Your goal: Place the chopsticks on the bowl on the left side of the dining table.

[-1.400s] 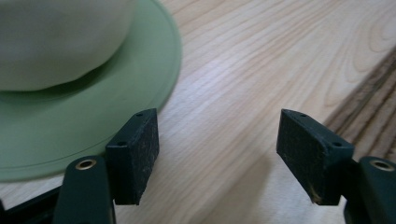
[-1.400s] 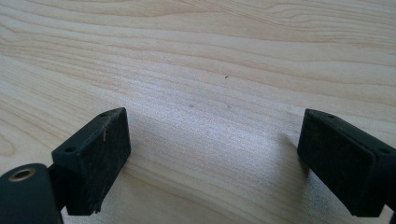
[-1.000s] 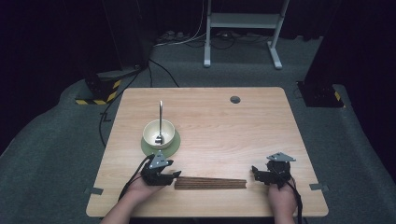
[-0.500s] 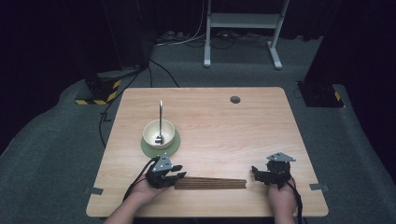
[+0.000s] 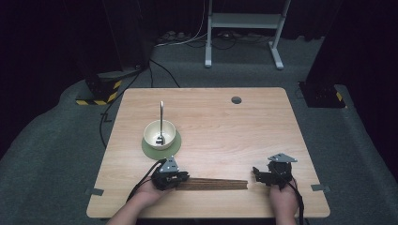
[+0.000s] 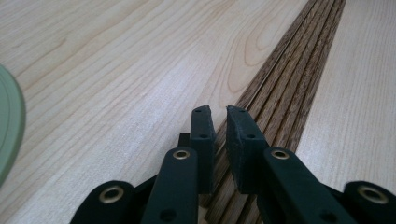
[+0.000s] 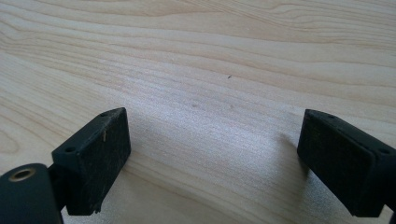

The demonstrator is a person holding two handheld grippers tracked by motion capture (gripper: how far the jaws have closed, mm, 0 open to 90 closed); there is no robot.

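A row of several dark wooden sticks lies side by side along the table's near edge, and they run away to the upper right as dark wooden sticks in the left gripper view. My left gripper is at their left end. Its jaws have just been closing and now stand a narrow slot apart, and the left gripper pinches the edge stick of the row between its pads. My right gripper rests just past the sticks' right end. The right gripper is open over bare wood, nothing between its jaws.
A cream bowl with a metal spoon standing in it sits on a round green mat behind the left hand. The mat's edge shows in the left gripper view. The wooden table has a cable hole at the back.
My left gripper slid a little to the right onto the sticks' left end and its jaws came together. The right hand and the sticks stayed where they were.
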